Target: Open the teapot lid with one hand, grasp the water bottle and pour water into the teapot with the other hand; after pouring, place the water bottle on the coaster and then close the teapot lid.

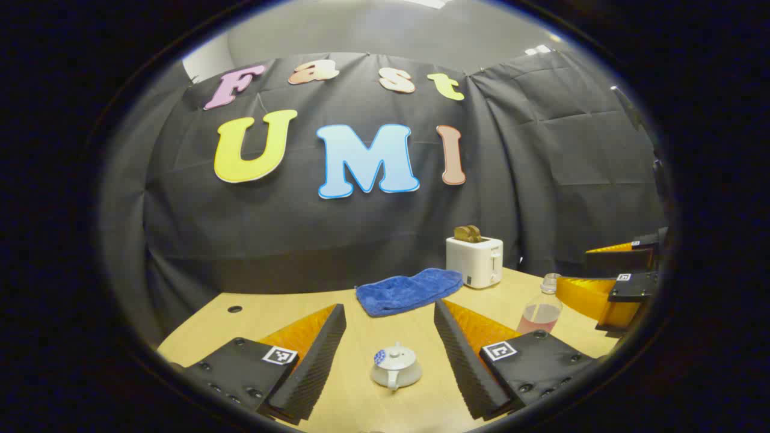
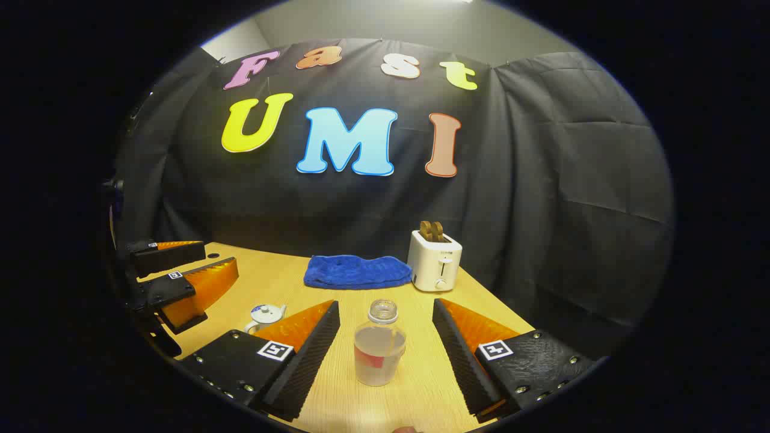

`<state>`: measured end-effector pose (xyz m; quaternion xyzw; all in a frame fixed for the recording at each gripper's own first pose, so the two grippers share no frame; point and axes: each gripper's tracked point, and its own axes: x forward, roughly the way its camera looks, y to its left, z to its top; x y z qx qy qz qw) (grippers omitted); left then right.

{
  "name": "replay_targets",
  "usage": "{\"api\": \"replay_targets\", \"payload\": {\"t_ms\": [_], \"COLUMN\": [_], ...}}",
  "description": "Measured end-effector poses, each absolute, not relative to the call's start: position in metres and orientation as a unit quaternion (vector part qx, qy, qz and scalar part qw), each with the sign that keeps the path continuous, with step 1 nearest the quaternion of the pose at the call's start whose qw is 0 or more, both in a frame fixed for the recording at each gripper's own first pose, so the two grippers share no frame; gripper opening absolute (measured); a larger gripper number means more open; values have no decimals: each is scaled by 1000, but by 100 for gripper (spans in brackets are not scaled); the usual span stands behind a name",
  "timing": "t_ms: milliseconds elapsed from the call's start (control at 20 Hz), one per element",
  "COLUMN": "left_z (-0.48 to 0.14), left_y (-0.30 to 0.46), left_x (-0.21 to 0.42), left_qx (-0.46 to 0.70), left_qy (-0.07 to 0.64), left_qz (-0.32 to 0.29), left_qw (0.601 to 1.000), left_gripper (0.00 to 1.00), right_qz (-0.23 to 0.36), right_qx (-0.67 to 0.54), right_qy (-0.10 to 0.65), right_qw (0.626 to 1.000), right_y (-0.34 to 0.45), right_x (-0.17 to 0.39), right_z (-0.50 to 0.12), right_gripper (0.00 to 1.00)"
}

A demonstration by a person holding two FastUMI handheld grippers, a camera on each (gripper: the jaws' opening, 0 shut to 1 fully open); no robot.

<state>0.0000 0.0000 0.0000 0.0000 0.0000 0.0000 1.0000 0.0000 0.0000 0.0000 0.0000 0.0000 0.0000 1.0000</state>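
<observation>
A small white teapot point(image 1: 395, 367) with a blue pattern sits on the wooden table point(image 1: 289, 313), its lid on. It lies between the spread fingers of my left gripper point(image 1: 390, 313), which is open and not touching it. A clear, uncapped water bottle point(image 2: 379, 346), partly filled, stands upright between the fingers of my right gripper point(image 2: 385, 307), also open and clear of it. In the left gripper view the bottle point(image 1: 541, 310) stands right of the teapot, with the right gripper point(image 1: 574, 273) just beyond. The right gripper view shows the teapot point(image 2: 264, 314) and the left gripper point(image 2: 220, 257) at the left.
A crumpled blue towel point(image 1: 406, 290) point(image 2: 356, 272) lies at the back of the table point(image 2: 433, 373). Beside it a white toaster point(image 1: 475, 261) point(image 2: 434, 264) holds slices of toast. A small round hole point(image 1: 234, 309) marks the table's far left. Black cloth walls close in behind.
</observation>
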Motion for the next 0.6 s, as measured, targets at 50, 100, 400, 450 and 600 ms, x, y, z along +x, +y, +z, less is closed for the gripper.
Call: {"api": "replay_targets", "payload": {"t_ms": [50, 100, 400, 450, 600], "left_z": [-2, -5, -10, -8, -12], "left_y": [0, 0, 1, 0, 2], "left_x": [4, 6, 16, 17, 19], "left_qx": [-4, -7, -11, -11, -16], "left_qy": [5, 8, 11, 9, 10], "left_qz": [0, -1, -13, -14, -12], "left_qw": [1000, 1000, 1000, 1000, 1000], "left_gripper": [100, 100, 100, 100, 100], "right_qz": [0, -1, -24, -23, -14], "right_qx": [2, 4, 5, 5, 10], "right_qy": [1, 1, 0, 0, 13], "right_qw": [1000, 1000, 1000, 1000, 1000], "right_y": [0, -1, -5, -3, 2], "right_x": [1, 3, 3, 3, 4], "right_z": [0, -1, 1, 0, -13], "right_gripper": [96, 96, 96, 96, 96]}}
